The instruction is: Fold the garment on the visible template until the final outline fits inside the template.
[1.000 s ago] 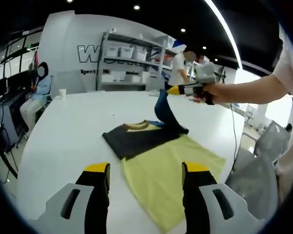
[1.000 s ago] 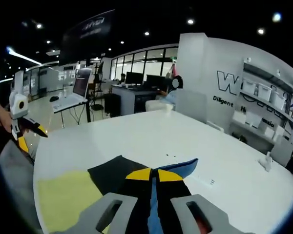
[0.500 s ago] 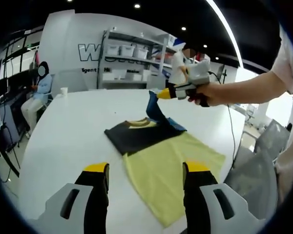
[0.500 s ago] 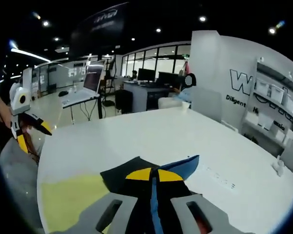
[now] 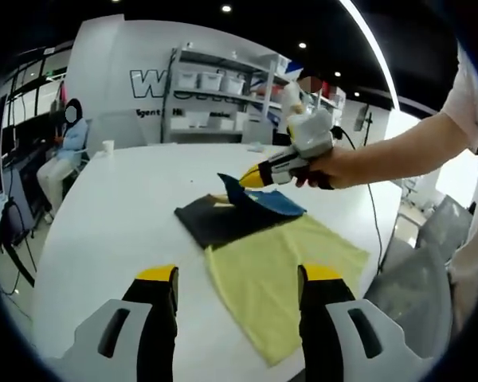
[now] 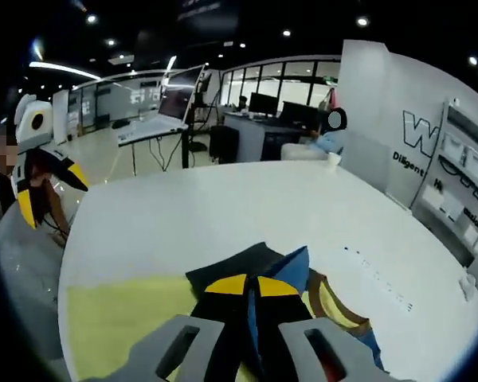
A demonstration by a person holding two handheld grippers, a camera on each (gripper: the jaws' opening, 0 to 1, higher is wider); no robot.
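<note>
Yellow-and-black shirt (image 5: 263, 247) flat on tabletop (image 5: 103, 215), long axis near-right to far-left | your right hand-held gripper (image 5: 240, 180) clamps blue sleeve (image 5: 259, 199) above far end, nearer | left hand-held gripper (image 5: 237, 278) apart, near hem.

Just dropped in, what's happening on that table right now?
A person is folding a shirt on the white table with a tool in each hand. The right tool is shut on the blue sleeve and holds it low over the black upper part of the shirt. The left tool is open and hangs above the yellow lower part, gripping nothing. The fold is not finished; most of the shirt lies flat.
</note>
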